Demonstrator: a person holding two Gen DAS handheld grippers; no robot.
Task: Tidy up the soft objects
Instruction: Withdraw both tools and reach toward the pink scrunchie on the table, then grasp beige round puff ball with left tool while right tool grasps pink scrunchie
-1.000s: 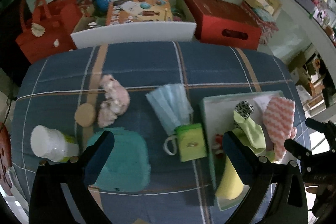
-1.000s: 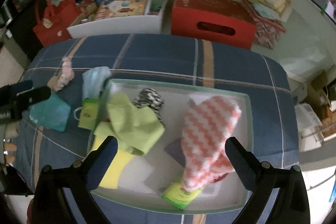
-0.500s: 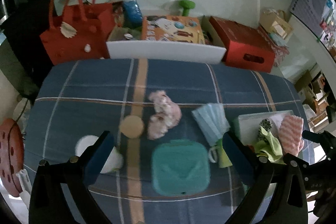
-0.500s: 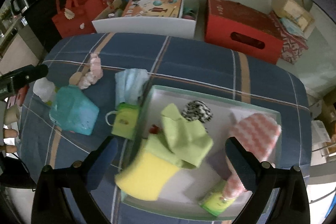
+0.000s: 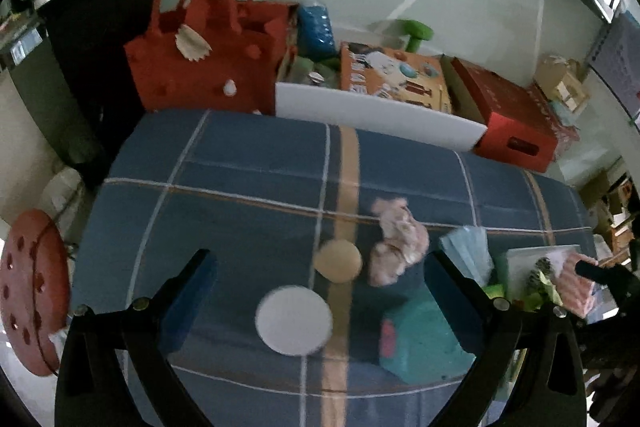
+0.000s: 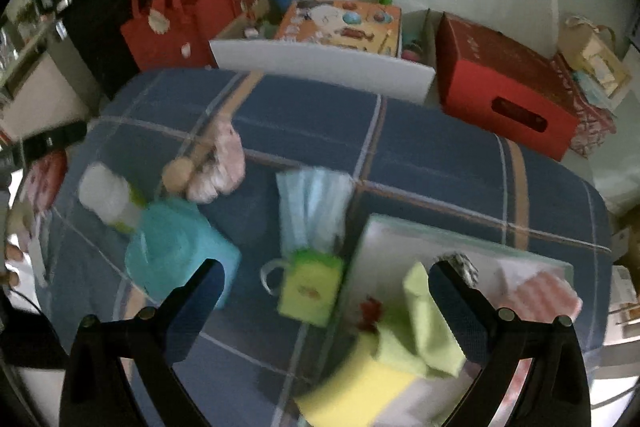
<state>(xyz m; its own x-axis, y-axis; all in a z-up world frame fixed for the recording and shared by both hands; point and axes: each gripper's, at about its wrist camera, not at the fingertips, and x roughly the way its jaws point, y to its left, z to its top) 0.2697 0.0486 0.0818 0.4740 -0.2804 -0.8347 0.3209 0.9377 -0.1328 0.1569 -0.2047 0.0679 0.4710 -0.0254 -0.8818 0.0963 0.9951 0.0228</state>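
both grippers hang above a table covered in a blue plaid cloth point(image 5: 248, 187), and both are spread wide with nothing between the fingers. the left gripper point(image 5: 320, 291) frames a white round-topped bottle point(image 5: 294, 320), a tan round disc point(image 5: 338, 261) just beyond it, and a pink crumpled soft item point(image 5: 396, 243) just beside the disc on its right. a teal pouch point(image 5: 420, 339) lies nearer, partly behind the left gripper's right finger. a folded light blue face mask point(image 5: 468, 255) sits between the pink item and a white tray point(image 5: 516, 259) at the far right edge of that view. the right gripper point(image 6: 320, 301) hovers over the tray's left side; in its view the face mask point(image 6: 312, 203) lies just left of the tray point(image 6: 384, 239), with a green sponge-like block point(image 6: 310, 289) touching its near end and a white loop beside that. inside the tray lie a light green cloth point(image 6: 424, 323), a yellow sponge point(image 6: 356, 391) at the near corner and partly over the rim, a black-and-white patterned piece point(image 6: 460, 263), a small red bit point(image 6: 370, 309) and a pink-and-white zigzag cloth point(image 6: 540, 295). the teal pouch point(image 6: 176, 247), bottle point(image 6: 108, 195), disc point(image 6: 178, 173) and pink item point(image 6: 220, 167) sit well left of the tray. beyond the table stand a red handbag point(image 5: 204, 55), a white bin point(image 5: 372, 111) and a red box point(image 5: 512, 115).
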